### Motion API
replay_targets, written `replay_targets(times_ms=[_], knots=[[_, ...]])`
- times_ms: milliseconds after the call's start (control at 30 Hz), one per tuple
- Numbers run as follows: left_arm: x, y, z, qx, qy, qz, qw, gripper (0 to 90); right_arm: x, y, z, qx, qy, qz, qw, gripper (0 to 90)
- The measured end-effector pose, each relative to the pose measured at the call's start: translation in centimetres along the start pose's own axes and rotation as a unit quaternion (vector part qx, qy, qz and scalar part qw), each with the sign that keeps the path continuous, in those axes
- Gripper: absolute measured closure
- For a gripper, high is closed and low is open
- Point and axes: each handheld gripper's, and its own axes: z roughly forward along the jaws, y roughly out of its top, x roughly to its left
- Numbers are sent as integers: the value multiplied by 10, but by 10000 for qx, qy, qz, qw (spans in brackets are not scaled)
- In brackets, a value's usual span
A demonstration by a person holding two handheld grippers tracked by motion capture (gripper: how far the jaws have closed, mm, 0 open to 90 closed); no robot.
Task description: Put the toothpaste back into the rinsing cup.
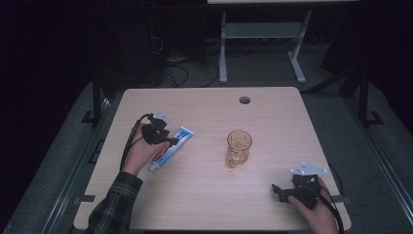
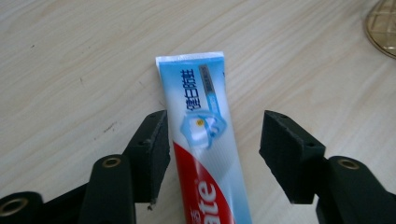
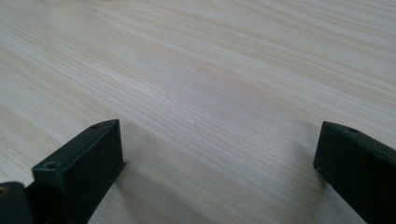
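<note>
In the left gripper view I see my left gripper [image 2: 215, 154] with its jaws spread apart and the toothpaste tube [image 2: 205, 149] lying flat on the table between them. The left pad [image 2: 156, 149] stands just beside the tube's edge; I cannot tell whether it brushes it. The right pad [image 2: 287, 154] is clearly off it, with bare wood showing in the gap. Nothing is gripped. The tube's crimped flat end points toward the top of that frame, and its red and blue print runs down out of the bottom edge.

In the high view the left gripper [image 1: 170, 140] sits left of centre, over the tube [image 1: 171, 147], which lies slanted from lower left to upper right, cap end at the lower left. My left hand [image 1: 139, 153] and a plaid sleeve [image 1: 114, 207] come in from the bottom left.

An amber patterned glass [image 1: 238, 147] stands upright near the middle of the frame, well apart from the tube; its rim [image 2: 383, 28] shows at the upper right corner of the left gripper view.

My right gripper [image 3: 219, 163] has its jaws wide, with bare wood grain between them. In the high view it [image 1: 275, 189] rests low at the lower right, held by my right hand [image 1: 319, 214], well apart from the glass. The table [image 1: 204, 107] is light wood.
</note>
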Motion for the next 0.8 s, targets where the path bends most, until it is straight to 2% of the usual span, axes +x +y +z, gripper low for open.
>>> replay_targets(times_ms=[100, 367, 633, 800], knots=[[2, 3, 9, -38, -7, -40, 10000, 402, 0, 0, 0, 0, 0, 1, 10000, 7], [4, 2, 33, 111, 18, -102, 9999, 395, 0, 0, 0, 0, 2, -1, 10000, 7], [3, 3, 46, 157, 107, -76, 9998, 395, 0, 0, 0, 0, 1, -1, 10000, 7], [2, 2, 49, 163, 172, -71, 9997, 409, 0, 0, 0, 2, 2, 2, 10000, 7]])
